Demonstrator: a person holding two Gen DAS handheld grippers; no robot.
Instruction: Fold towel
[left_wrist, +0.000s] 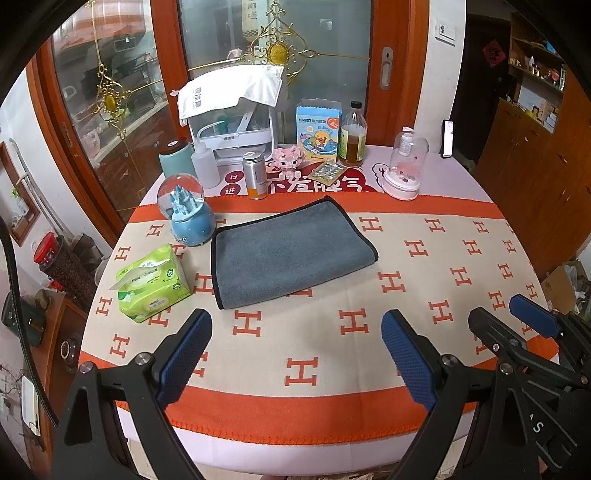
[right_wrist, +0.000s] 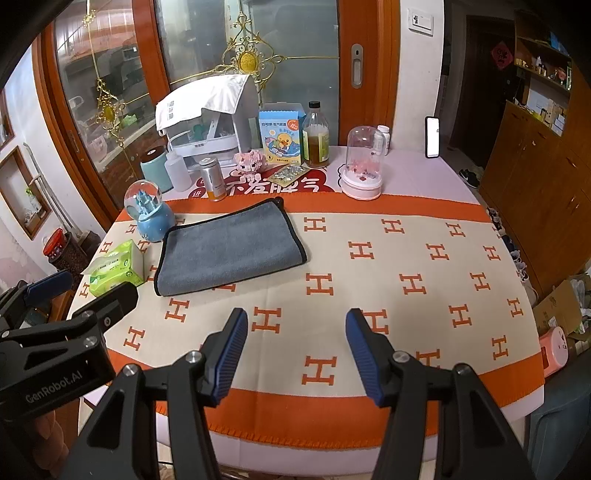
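Observation:
A grey towel (left_wrist: 288, 251) with a black border lies folded flat on the orange and cream tablecloth; it also shows in the right wrist view (right_wrist: 229, 247). My left gripper (left_wrist: 295, 354) is open and empty, held over the table's near edge, short of the towel. My right gripper (right_wrist: 295, 354) is open and empty, over the near edge to the right of the towel. The right gripper also shows at the right of the left wrist view (left_wrist: 517, 321), and the left gripper at the left of the right wrist view (right_wrist: 79, 291).
A green tissue pack (left_wrist: 151, 284) lies left of the towel and a blue snow globe (left_wrist: 186, 212) stands at its far left corner. Behind are a can (left_wrist: 255, 175), bottle (left_wrist: 352, 134), glass dome (left_wrist: 404, 166), boxes and a phone (left_wrist: 448, 138). The table edge (left_wrist: 295, 454) is near.

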